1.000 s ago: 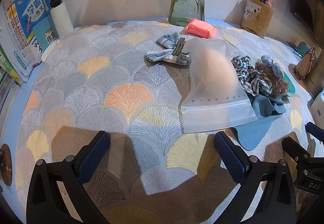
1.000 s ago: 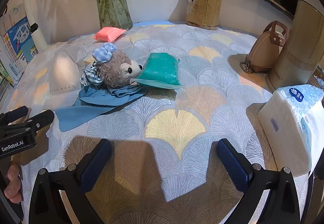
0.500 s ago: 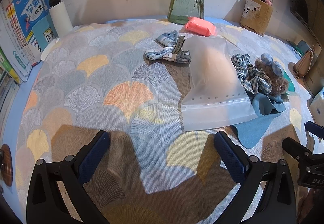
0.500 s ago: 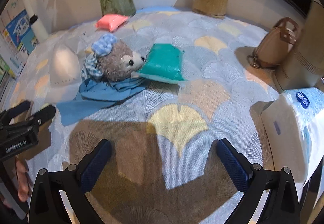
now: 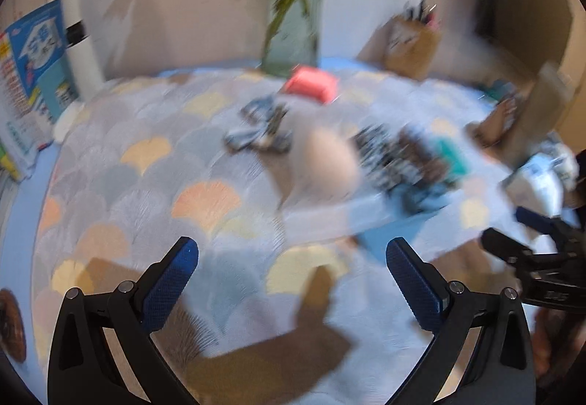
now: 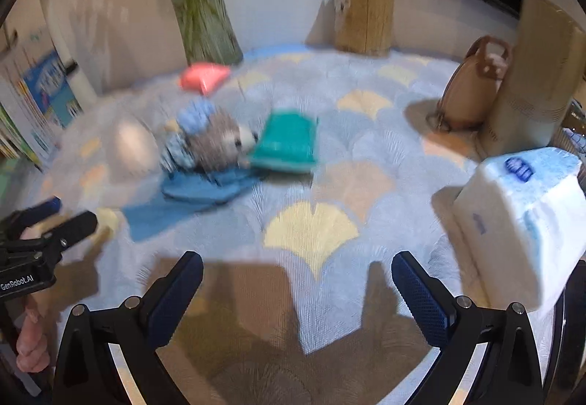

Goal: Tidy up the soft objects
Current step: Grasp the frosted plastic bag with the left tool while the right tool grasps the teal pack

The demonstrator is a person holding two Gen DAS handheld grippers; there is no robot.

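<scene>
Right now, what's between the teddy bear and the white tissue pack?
In the right wrist view, the teal pouch lies right beside the teddy bear. From there to the white tissue pack there is only bare patterned tablecloth.

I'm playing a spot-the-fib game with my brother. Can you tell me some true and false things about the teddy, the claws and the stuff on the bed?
1. Both claws are holding toys. False: the left claw and right claw are open and empty.
2. The teddy lies on a blue cloth. True.
3. The green pouch is beside the teddy's face. True.
4. The pink pouch sits on the teddy. False: it lies apart, near the glass vase.
5. The tissue pack is on the right. True.
</scene>
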